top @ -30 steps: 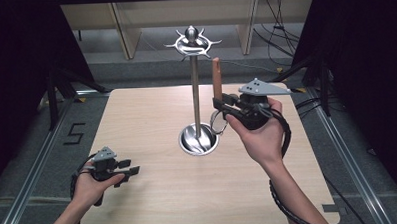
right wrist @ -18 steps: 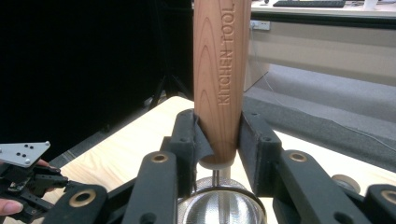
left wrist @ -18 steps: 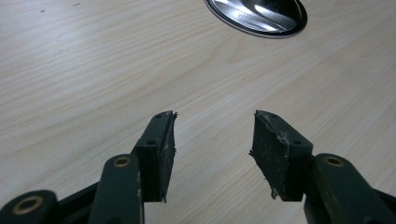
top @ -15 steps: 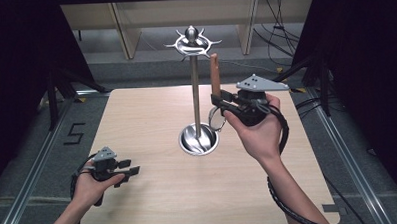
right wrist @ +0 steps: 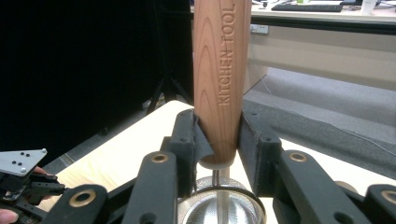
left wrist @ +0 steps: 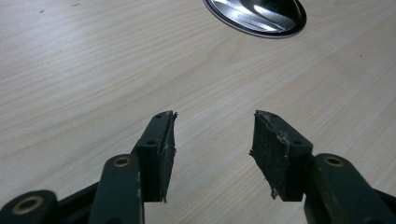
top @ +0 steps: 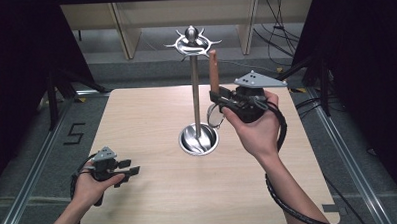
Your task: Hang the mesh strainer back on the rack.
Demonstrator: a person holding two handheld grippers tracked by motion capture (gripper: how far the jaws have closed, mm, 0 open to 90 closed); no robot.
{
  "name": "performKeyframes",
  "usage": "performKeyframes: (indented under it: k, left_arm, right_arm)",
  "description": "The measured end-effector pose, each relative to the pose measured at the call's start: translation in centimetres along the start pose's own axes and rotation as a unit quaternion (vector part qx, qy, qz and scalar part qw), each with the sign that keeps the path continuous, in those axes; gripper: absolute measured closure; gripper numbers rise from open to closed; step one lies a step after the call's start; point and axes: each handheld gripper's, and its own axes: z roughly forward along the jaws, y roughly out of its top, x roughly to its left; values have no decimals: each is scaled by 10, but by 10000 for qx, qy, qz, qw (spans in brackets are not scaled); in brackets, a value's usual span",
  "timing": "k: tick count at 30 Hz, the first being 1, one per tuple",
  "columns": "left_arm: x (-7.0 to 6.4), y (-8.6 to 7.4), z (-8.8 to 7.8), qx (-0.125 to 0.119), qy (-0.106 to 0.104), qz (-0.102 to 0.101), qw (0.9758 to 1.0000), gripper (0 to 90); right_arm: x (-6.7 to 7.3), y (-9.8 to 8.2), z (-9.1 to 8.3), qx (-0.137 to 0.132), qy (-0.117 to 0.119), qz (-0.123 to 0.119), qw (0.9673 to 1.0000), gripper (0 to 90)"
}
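Observation:
A metal stand point(top: 195, 92) with hooks at its top point(top: 191, 39) rises from a round shiny base point(top: 199, 139) at the middle of the wooden table point(top: 146, 114). Just right of the pole, my right gripper point(top: 215, 96) is shut on a strainer's wooden handle point(top: 213, 69), which points straight up. In the right gripper view both pads clamp the handle point(right wrist: 222, 79), stamped "KITCHEN TOOL", and the mesh bowl point(right wrist: 222, 207) hangs below the jaws. My left gripper point(top: 133, 169) rests low at the table's front left, open, with nothing between its pads point(left wrist: 280, 154).
The stand's base point(left wrist: 256, 16) lies ahead of the left gripper across bare wood. Black curtains flank the table, and cables trail on the floor at the right. Wooden shelving point(top: 128, 29) stands behind the table.
My right gripper has drifted slightly up and toward the stand's top with the strainer held upright. The left hand has stayed put.

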Motion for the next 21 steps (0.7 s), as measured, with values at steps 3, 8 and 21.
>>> performKeyframes:
  k: [3,8,21]
  left_arm:
    - [1,0,0,21,-29,45,10000,479]
    - [0,0,0,-19,-5,-24,10000,479]
    - [1,0,0,48,-8,51,10000,479]
  right_arm:
    - [0,0,1,22,-7,10,10000,693]
    - [1,1,3,-92,8,-110,9999,692]
    - [-4,2,2,53,-63,-28,10000,693]
